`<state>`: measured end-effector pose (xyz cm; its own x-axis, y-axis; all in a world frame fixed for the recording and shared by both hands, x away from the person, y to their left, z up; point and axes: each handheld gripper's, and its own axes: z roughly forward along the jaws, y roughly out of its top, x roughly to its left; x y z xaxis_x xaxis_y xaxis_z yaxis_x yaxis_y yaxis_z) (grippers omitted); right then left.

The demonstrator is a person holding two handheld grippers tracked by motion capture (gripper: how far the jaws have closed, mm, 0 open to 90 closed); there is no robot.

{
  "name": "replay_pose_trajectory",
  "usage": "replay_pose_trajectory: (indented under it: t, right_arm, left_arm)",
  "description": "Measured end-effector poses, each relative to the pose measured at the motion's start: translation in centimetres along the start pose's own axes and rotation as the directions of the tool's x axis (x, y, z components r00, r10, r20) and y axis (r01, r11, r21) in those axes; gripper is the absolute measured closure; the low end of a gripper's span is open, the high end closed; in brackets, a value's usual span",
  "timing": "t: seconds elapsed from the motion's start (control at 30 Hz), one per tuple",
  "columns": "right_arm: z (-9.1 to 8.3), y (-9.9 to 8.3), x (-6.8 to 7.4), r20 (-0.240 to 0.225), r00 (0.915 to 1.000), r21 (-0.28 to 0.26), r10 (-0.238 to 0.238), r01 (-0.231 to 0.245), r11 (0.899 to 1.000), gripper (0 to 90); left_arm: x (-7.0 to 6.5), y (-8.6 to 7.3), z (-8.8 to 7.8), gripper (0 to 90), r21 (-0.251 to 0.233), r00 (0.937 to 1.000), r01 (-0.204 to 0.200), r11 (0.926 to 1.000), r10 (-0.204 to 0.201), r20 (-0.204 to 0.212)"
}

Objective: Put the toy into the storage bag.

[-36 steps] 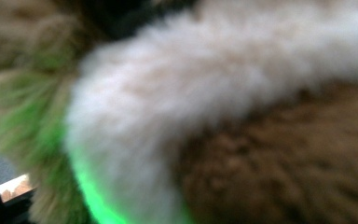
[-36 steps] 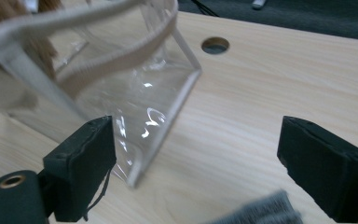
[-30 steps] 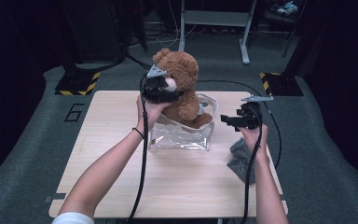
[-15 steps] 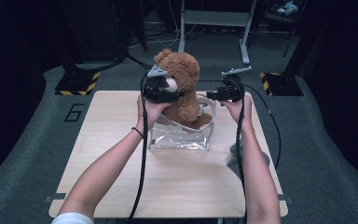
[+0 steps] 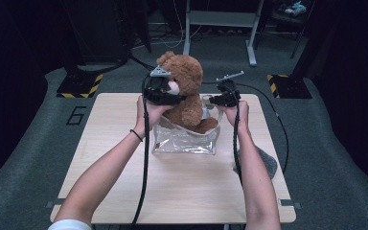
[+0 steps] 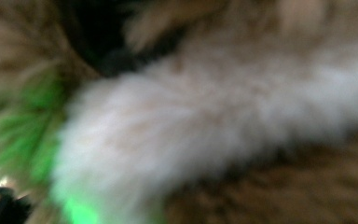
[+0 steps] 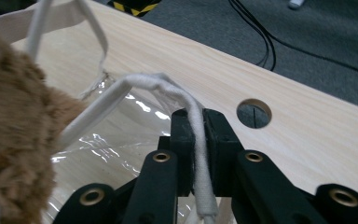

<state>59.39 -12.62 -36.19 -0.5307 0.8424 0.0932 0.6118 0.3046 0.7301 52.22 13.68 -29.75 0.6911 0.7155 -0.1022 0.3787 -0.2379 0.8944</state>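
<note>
The desk (image 5: 124, 191) carries a clear bag (image 5: 184, 139) near its far edge, with a brown teddy bear (image 5: 187, 91) half inside. The left tongs (image 5: 165, 96) grip the bear. The right tongs (image 7: 199, 140) have just closed on the bag's white strap (image 7: 186, 100). A grey cloth (image 5: 266, 160) lies by the right edge.

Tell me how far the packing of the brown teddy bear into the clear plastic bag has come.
Partly done: the brown plush teddy bear sits with its lower body inside the clear plastic bag. In hand: the left tool is at the bear, and the right tool has just closed on the bag's white fabric handle. Left: lowering the bear fully in.
</note>
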Motion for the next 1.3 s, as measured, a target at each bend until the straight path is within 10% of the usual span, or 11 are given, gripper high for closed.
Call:
replay_pose_trajectory:
  t: [0.2,0.4,0.7,0.9,0.93,1.03,1.13,1.17,1.3]
  right_arm:
    - [-0.4,-0.4,-1.3,-0.017,0.9930,0.030,0.117,-0.116,0.993,81.9]
    - [-1.4,1.0,0.0,0.060,0.9967,0.040,-0.054,0.052,0.998,44.7]
    - [-1.2,3.4,3.1,-0.025,0.9487,0.054,-0.315,0.316,0.947,45.1]
    - [-0.6,3.2,3.8,-0.045,0.9423,0.088,-0.332,0.335,0.938,42.4]
    - [-0.3,3.3,4.2,-0.040,0.9568,0.078,-0.288,0.290,0.954,44.6]
    - [0.3,3.4,4.2,-0.021,0.9416,0.097,-0.336,0.336,0.937,54.0]
    - [0.8,3.4,3.9,0.012,0.9562,0.078,-0.293,0.291,0.954,70.2]
    - [1.3,3.3,3.8,0.073,0.9550,0.106,-0.288,0.280,0.954,70.4]
    - [1.8,2.6,3.1,0.054,0.9683,0.120,-0.244,0.236,0.964,60.6]
  left_arm:
    - [0.0,-0.2,-0.9,42.5,0.009,0.9993,-0.035,0.9993,0.035,0.016]
    - [-0.5,0.0,-0.9,42.7,-0.001,0.9980,-0.052,0.9986,0.052,0.037]
    - [-0.3,0.2,-0.8,42.5,-0.010,0.9978,-0.051,0.9986,0.051,0.042]
    - [-0.2,0.1,-0.8,42.4,-0.012,0.9976,-0.047,0.9988,0.048,0.050]
    - [-0.2,0.1,-0.8,42.4,-0.012,0.9975,-0.047,0.9988,0.048,0.052]
    - [-0.2,-0.1,-1.0,42.4,-0.013,0.9974,-0.045,0.9989,0.046,0.055]
    - [0.0,-0.2,-1.3,42.4,-0.010,0.9976,-0.035,0.9993,0.035,0.060]
    - [0.1,-0.3,-1.5,42.4,-0.008,0.9970,-0.042,0.9991,0.043,0.064]
    - [0.0,-0.4,-1.8,42.1,-0.014,0.9968,-0.052,0.9986,0.052,0.061]
